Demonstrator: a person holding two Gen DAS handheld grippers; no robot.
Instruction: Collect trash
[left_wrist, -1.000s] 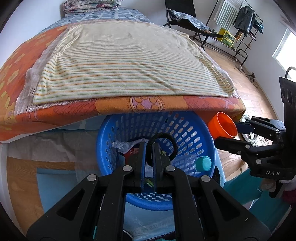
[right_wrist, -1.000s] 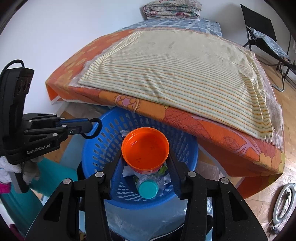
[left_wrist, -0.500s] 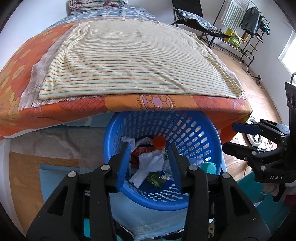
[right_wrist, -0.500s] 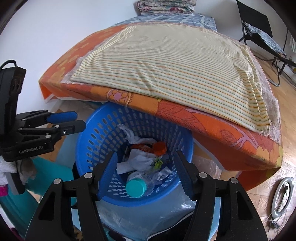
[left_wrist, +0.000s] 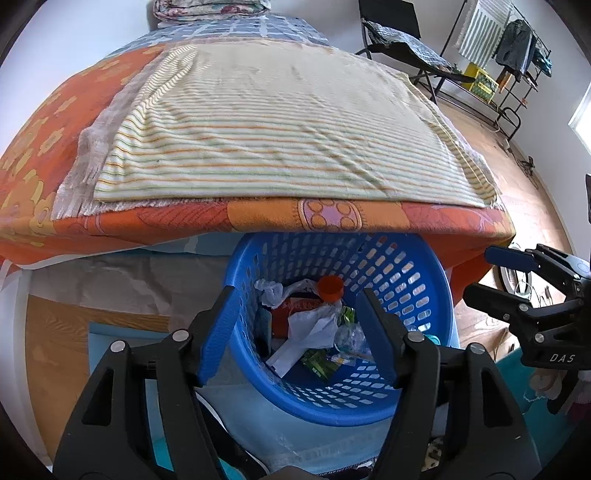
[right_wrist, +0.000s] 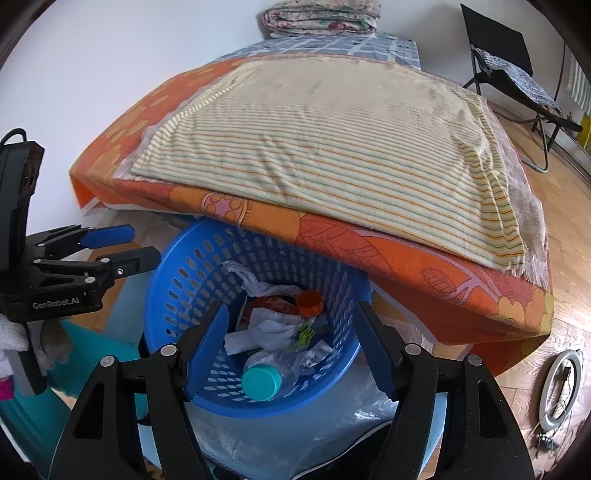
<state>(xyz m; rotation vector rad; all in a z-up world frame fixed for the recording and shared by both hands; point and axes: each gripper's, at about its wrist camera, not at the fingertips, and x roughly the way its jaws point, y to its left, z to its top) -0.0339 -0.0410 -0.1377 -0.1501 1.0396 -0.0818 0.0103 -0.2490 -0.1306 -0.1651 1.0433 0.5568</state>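
Both claws hung over blue perforated basket (left_wrist: 417, 280), left claw (left_wrist: 297, 332) and right claw (right_wrist: 291, 343) opening, nothing between jaws. Trash below and ahead of claws, inside basket: orange cup (right_wrist: 310, 302) rigid, light; crumpled white paper (left_wrist: 314, 328) soft; clear bottle (right_wrist: 273, 369) slick, crushable, best gripped at teal cap (right_wrist: 260, 382).

A blue perforated basket (right_wrist: 173, 291) sits tucked under the edge of an orange bedspread (right_wrist: 424, 266), holding an orange cup (right_wrist: 310, 302), crumpled wrappers and a teal-capped bottle (right_wrist: 263, 382) (lying on its side). The right gripper (right_wrist: 291, 347) hovers above, jaws opening, empty; the left gripper (right_wrist: 122, 247) waits beside the rim.
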